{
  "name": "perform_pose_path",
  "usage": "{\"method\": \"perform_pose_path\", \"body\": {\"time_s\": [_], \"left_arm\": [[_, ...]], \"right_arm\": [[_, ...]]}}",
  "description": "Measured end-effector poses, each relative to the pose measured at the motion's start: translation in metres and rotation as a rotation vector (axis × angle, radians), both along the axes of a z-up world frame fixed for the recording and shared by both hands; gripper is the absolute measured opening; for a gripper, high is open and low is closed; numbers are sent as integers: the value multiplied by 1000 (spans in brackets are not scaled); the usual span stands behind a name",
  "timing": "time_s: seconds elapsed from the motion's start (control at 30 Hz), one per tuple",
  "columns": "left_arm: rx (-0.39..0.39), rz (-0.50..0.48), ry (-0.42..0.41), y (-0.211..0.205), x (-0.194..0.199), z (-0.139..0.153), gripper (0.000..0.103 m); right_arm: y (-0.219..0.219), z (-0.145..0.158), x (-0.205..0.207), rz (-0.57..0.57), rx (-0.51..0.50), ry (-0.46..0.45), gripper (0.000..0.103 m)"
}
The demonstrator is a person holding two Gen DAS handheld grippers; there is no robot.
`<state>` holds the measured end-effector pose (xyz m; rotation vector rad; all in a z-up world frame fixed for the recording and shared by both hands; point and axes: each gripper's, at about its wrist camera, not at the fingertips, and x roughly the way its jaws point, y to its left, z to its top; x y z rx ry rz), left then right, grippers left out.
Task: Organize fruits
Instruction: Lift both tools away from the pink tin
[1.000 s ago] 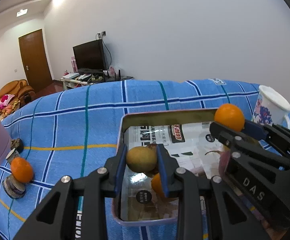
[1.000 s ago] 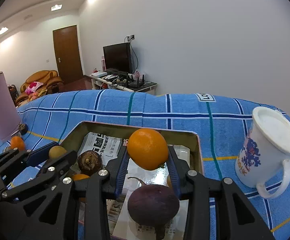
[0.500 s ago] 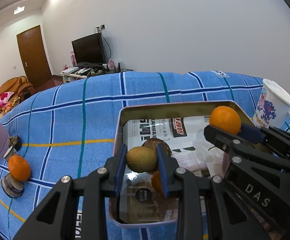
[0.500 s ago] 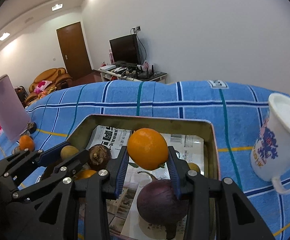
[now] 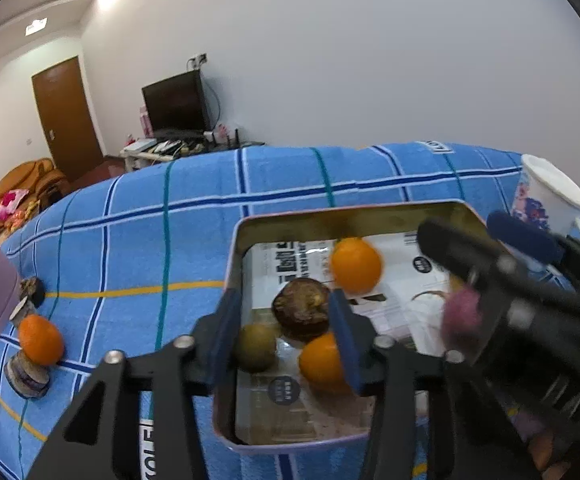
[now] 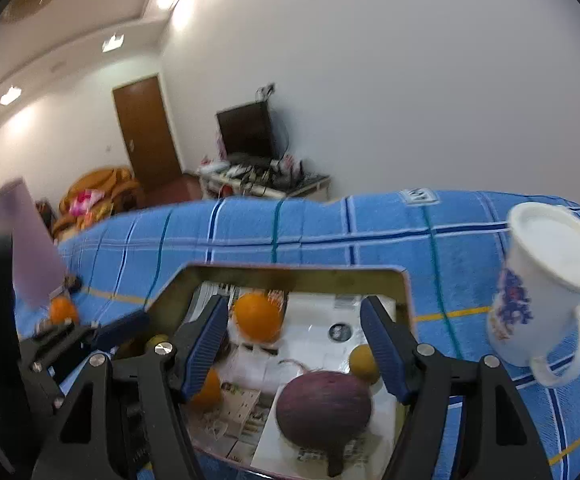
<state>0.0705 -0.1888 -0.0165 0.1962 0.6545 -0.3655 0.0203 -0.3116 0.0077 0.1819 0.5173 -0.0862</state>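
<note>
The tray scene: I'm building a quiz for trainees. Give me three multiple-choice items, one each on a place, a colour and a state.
1. Relative to the tray, the white mug stands:
A) inside it
B) beside it, on the blue cloth
C) on top of its fruit

2. The biggest fruit in the tray is:
A) green
B) yellow
C) purple

3. The right gripper is:
A) open and empty
B) shut on a lemon
C) shut on the mug

Answers:
1. B, the mug sits on cloth outside the rim.
2. C, its skin is dark purple.
3. A, its fingers are spread wide and grip nothing.
</note>
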Motion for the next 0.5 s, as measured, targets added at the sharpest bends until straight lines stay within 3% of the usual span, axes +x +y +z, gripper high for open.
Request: {"method": "perform_pose_path", "body": {"time_s": [0.03, 0.1, 0.13, 0.3, 0.37, 0.43, 0.5], "left_arm": [[2, -6, -15, -1, -3, 1, 60], [14, 11, -73, -1, -14, 6, 96], [9, 34, -115, 2, -20, 10, 103], [-37, 78, -251, 17, -39, 22, 103], [-47, 89, -262, 23, -38, 24, 103], [-68, 95, -255, 28, -39, 24, 103], [-74, 110, -250, 31, -37, 26, 103]], "right_arm": [[-4, 2, -3, -16, 8, -15, 71], [-10, 5, -9, -54, 20, -42, 71], [-13, 8, -11, -72, 27, -56, 71], [-17, 16, -28, -153, -4, -141, 71], [-11, 20, -36, -165, -41, -187, 74], [-4, 22, -44, -168, -86, -240, 84], [4, 22, -48, -163, -128, -269, 84]]}}
